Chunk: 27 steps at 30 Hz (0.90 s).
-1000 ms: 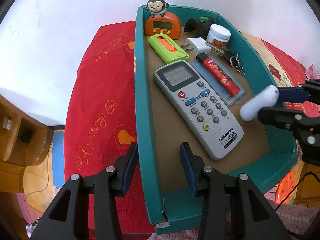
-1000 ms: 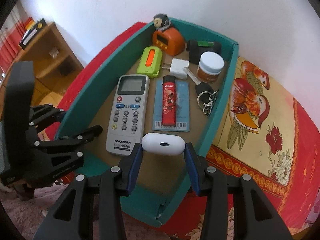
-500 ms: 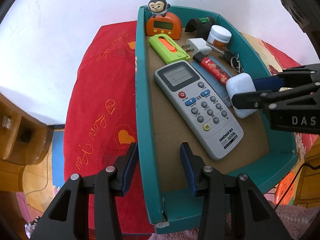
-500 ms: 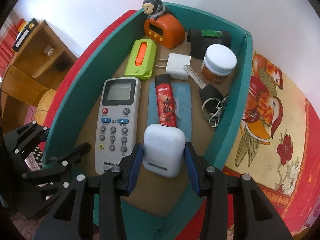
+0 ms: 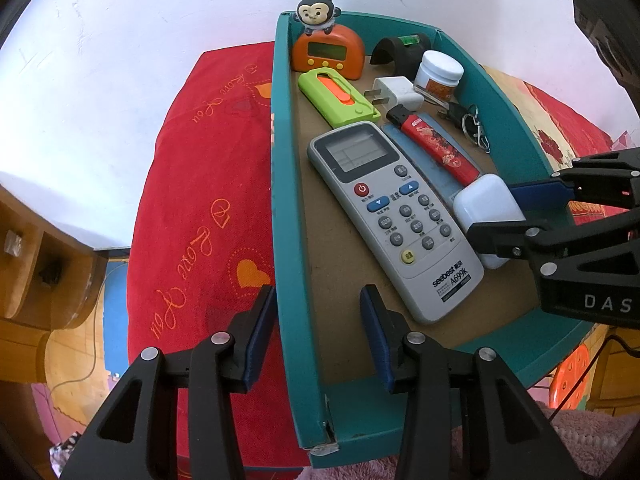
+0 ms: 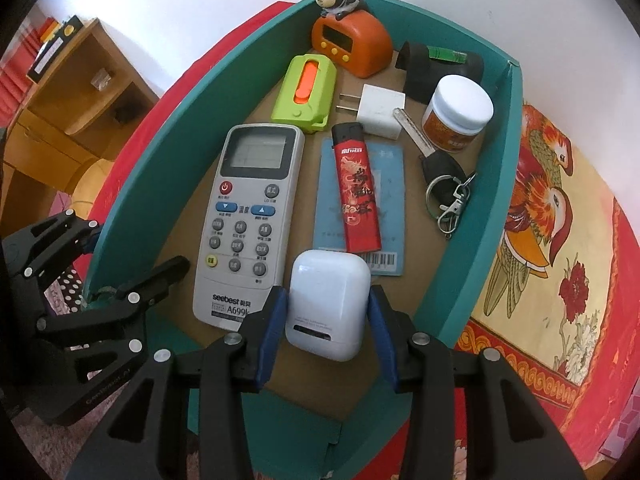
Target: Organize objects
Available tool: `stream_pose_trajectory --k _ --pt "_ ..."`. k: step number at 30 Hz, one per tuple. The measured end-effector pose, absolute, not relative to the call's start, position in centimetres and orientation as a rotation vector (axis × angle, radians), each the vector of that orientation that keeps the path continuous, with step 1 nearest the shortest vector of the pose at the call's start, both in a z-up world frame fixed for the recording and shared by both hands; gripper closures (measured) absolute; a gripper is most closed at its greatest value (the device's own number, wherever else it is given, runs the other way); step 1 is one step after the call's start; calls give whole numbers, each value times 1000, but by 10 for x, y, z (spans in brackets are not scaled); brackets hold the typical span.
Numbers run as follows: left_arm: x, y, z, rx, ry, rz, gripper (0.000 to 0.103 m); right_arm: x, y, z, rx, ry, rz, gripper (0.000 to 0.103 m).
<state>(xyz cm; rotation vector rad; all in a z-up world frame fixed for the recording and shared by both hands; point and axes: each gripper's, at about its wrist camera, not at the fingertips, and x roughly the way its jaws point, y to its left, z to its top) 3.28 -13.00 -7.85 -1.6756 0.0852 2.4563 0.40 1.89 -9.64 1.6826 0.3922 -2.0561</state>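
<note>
— Red embroidered bedding under a white wall, and on it the teal cardboard tray (image 6: 496,184). Where does the small white glossy earbud case (image 6: 327,304) sit?

— Low centre of the right wrist view, inside the tray. The right gripper (image 6: 327,312) is clamped on its two flat sides, blue pads pressing. It hangs beside the grey air-conditioner remote (image 6: 248,220), its far end over the pale blue card's (image 6: 362,208) barcode corner. Whether it touches the floor cannot be told.

— How would it handle?

— Probably light, rigid and slick, with rounded corners, so it could squirt out of a loose pinch. The flat sides are the sensible hold. Its hinged lid might pop if squeezed near the seam.

— And the left gripper (image 5: 318,320)?

— Lower centre of the left wrist view: its jaws straddle the tray's left wall and look to stand clear of it, holding nothing.

— Anything only one view gives?

— The left view shows the case (image 5: 488,212) side-on, with the red lighter (image 5: 438,148) just behind. The right view alone shows the barcode and the bird-patterned cloth (image 6: 536,208) at far right.
</note>
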Motion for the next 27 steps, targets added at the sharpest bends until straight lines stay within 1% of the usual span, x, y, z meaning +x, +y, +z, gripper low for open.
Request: stream_pose_trajectory --k 5,9,14,19,26,27 --pt "34 -130 -79 -1676 84 2456 59 6 20 -95 1679 388 -2077 61" --pt "34 -130 -79 -1675 83 2457 59 11 26 -89 1670 359 -2105 59" --pt "35 -129 -77 -1668 84 2454 59 19 39 -76 1633 273 -2155 55" --pt "35 -130 -77 -1655 70 2449 59 29 49 -68 1613 189 -2219 49" --pt "37 -138 -73 -1654 50 2436 59 47 55 -58 1579 62 -2306 48" --pt "37 -139 -72 -1653 49 2435 59 46 55 -57 1570 49 -2319 46"
